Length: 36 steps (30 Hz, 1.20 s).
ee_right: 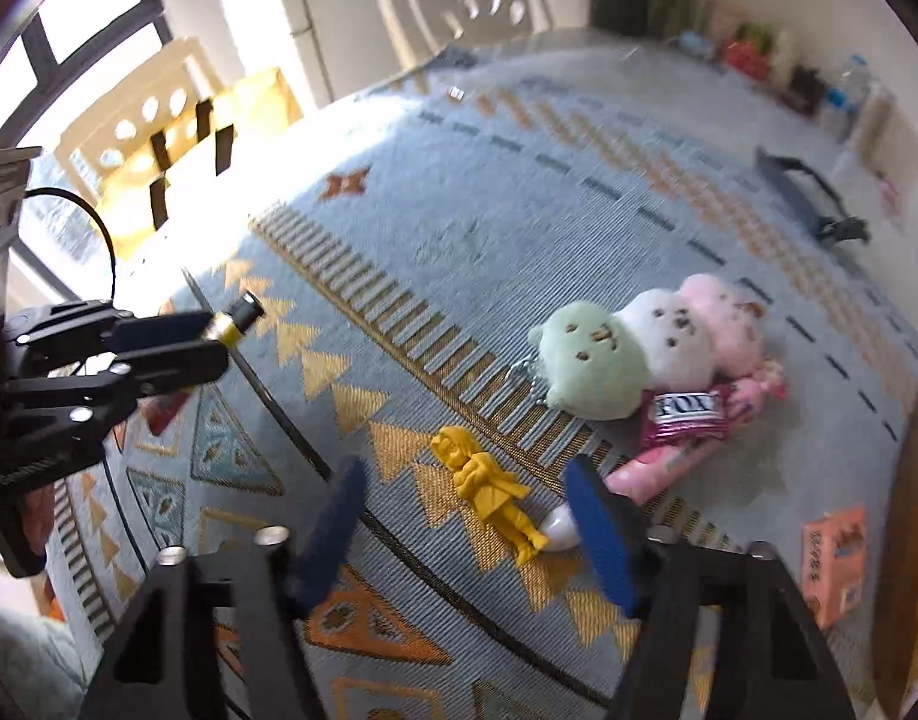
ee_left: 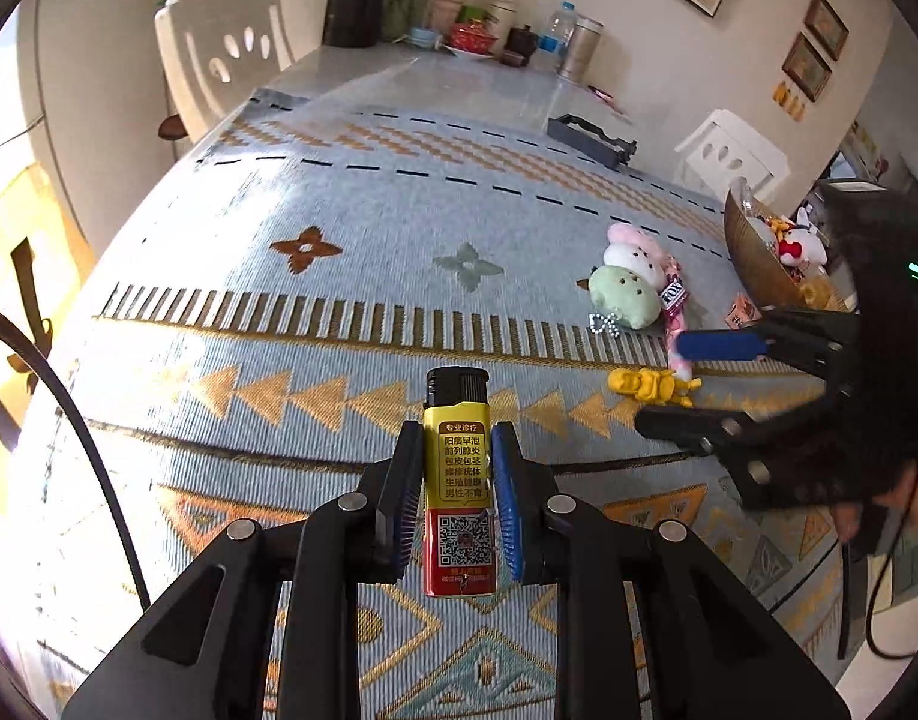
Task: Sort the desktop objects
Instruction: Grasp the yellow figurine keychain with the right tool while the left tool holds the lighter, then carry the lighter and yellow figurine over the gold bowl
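Two grippers: your left gripper (ee_left: pixel 453 468) clamps the yellow lighter (ee_left: pixel 459 480); your right gripper (ee_right: pixel 471 534) gapes above the yellow figurine (ee_right: pixel 489 492).

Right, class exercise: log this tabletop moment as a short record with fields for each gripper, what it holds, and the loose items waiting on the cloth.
left gripper: shut on the lighter, yellow and red with a black top, held above the cloth
right gripper: open, empty, fingers either side of the yellow figurine
figurine pose: lying flat on the patterned tablecloth
nearby items: plush toys, pink packet, small orange box
container: bowl with toys at the table's edge
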Motion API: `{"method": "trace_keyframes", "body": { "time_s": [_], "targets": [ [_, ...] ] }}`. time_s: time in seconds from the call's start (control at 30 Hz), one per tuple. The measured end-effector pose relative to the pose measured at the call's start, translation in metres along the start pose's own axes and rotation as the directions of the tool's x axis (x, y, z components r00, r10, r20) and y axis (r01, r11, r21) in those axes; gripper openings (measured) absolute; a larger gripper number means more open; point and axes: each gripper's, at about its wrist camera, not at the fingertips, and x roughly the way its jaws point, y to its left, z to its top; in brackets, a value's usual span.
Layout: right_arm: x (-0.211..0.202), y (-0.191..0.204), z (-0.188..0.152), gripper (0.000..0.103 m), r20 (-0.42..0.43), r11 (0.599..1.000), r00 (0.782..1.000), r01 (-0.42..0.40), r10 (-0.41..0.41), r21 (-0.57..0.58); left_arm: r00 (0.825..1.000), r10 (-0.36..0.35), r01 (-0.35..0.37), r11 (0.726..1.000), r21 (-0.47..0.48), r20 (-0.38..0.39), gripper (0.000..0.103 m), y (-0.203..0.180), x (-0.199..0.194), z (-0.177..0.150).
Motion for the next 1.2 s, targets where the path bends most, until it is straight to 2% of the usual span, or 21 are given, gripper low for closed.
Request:
{"method": "trace_keyframes", "body": {
  "time_s": [0.03, 0.07, 0.13, 0.23, 0.57, 0.67, 0.73, 0.8, 0.93, 1.1, 1.2],
  "targets": [
    [0.007, -0.001, 0.001, 0.046, -0.027, 1.0, 1.0, -0.003, 0.003, -0.015, 1.0, -0.003, 0.003, 1.0, -0.006, 0.001, 0.02, 0.001, -0.001, -0.001],
    [0.012, 0.0, 0.001, 0.042, -0.049, 1.0, 0.999, -0.008, 0.007, -0.025, 1.0, -0.005, 0.005, 1.0, -0.01, 0.001, 0.02, 0.002, -0.001, -0.001],
    [0.015, 0.001, 0.001, 0.041, -0.052, 0.999, 0.999, -0.012, 0.01, -0.043, 1.0, -0.009, 0.009, 1.0, -0.017, -0.001, 0.02, 0.002, -0.002, -0.002],
    [0.017, 0.0, 0.0, 0.024, -0.05, 0.999, 0.999, 0.002, -0.003, -0.034, 1.0, -0.01, 0.01, 1.0, -0.014, 0.004, 0.02, 0.0, -0.003, -0.001],
    [-0.006, -0.011, -0.016, 0.024, 0.006, 0.983, 0.999, -0.041, 0.04, 0.179, 1.0, -0.018, 0.018, 0.999, 0.037, -0.002, 0.02, -0.017, -0.003, 0.008],
    [-0.024, -0.007, -0.022, 0.024, 0.015, 0.976, 1.0, -0.001, -0.003, 0.218, 1.0, -0.029, 0.029, 0.997, 0.066, 0.001, 0.02, -0.026, -0.006, 0.015],
    [-0.038, -0.005, -0.026, 0.024, -0.001, 0.971, 0.998, 0.055, -0.056, 0.235, 0.999, -0.043, 0.042, 0.995, 0.089, 0.007, 0.02, -0.035, -0.01, 0.022],
    [-0.054, -0.004, -0.028, 0.024, -0.026, 0.957, 0.992, 0.128, -0.125, 0.259, 0.998, -0.056, 0.054, 0.992, 0.112, 0.018, 0.02, -0.044, -0.014, 0.029],
    [-0.091, -0.009, -0.03, 0.024, -0.011, 0.927, 0.975, 0.215, -0.223, 0.306, 0.995, -0.091, 0.081, 0.978, 0.192, 0.041, 0.02, -0.069, -0.025, 0.048],
    [-0.132, -0.031, -0.034, 0.024, 0.026, 0.885, 0.969, 0.214, -0.247, 0.413, 0.987, -0.143, 0.117, 0.951, 0.285, 0.072, 0.02, -0.104, -0.036, 0.075],
    [-0.156, -0.044, -0.039, 0.024, 0.042, 0.86, 0.954, 0.249, -0.298, 0.445, 0.977, -0.188, 0.143, 0.928, 0.345, 0.101, 0.02, -0.132, -0.041, 0.091]
  ]
}}
